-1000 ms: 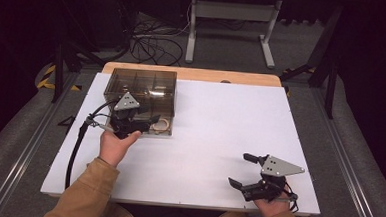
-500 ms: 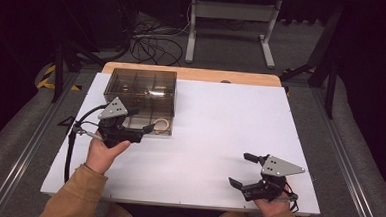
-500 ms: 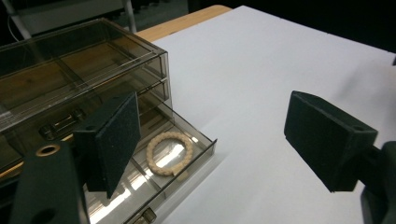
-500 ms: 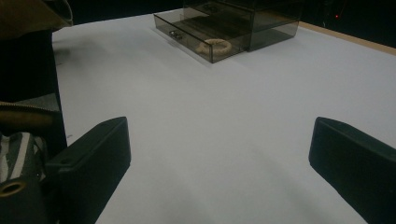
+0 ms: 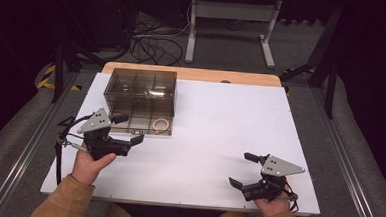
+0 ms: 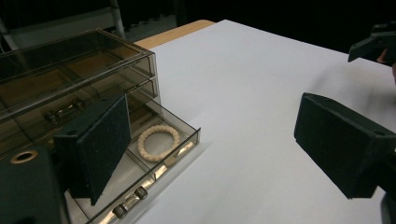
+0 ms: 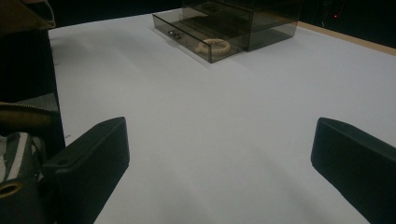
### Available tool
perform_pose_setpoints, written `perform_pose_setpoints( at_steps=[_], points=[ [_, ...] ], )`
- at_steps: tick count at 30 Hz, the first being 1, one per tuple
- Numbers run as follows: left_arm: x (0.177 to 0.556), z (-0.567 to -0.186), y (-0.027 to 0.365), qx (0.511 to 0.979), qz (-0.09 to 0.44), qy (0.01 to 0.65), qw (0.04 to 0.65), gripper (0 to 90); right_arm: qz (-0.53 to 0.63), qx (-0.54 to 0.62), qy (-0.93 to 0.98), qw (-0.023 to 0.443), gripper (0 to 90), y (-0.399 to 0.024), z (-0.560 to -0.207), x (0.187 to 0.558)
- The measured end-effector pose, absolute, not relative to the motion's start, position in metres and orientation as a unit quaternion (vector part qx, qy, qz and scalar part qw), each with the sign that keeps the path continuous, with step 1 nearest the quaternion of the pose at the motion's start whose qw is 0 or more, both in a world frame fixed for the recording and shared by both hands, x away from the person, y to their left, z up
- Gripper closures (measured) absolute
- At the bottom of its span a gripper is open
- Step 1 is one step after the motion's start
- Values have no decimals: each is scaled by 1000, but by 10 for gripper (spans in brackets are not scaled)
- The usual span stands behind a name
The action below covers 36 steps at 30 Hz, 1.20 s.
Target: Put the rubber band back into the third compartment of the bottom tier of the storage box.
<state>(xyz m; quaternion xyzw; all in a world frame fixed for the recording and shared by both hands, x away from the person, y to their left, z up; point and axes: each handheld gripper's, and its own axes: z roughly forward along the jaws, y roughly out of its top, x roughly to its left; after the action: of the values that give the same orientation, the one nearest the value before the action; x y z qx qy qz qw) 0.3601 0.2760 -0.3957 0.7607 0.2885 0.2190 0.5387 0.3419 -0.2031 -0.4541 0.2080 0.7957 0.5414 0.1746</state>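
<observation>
Both grippers stand wide and empty; my left gripper has just been opening beside the pulled-out bottom drawer. Next, I'd judge, comes lifting out the beaded bracelet, left of centre; my right gripper idles lower right.

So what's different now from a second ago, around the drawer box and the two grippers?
The left gripper has drawn back from the smoky drawer box toward the person and to the left. Its jaws have just been opening and nothing is between them. The bottom drawer now stands pulled out, with the pale beaded ring lying in it. The right gripper, jaws open, kept its place on the white table.
</observation>
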Motion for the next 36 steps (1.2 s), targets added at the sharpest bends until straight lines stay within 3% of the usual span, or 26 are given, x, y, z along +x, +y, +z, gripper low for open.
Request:
perform_pose_setpoints(
  at_steps=[13,24,36],
  points=[
    [342,-416,292,757,210,280,551,78,540,209,796,175,42,-203,-454,342],
    [332,-437,301,756,237,270,547,84,541,210,796,173,42,-203,-455,342],
    [328,-460,313,758,216,281,548,90,540,211,796,171,42,-203,-455,344]
  ],
)
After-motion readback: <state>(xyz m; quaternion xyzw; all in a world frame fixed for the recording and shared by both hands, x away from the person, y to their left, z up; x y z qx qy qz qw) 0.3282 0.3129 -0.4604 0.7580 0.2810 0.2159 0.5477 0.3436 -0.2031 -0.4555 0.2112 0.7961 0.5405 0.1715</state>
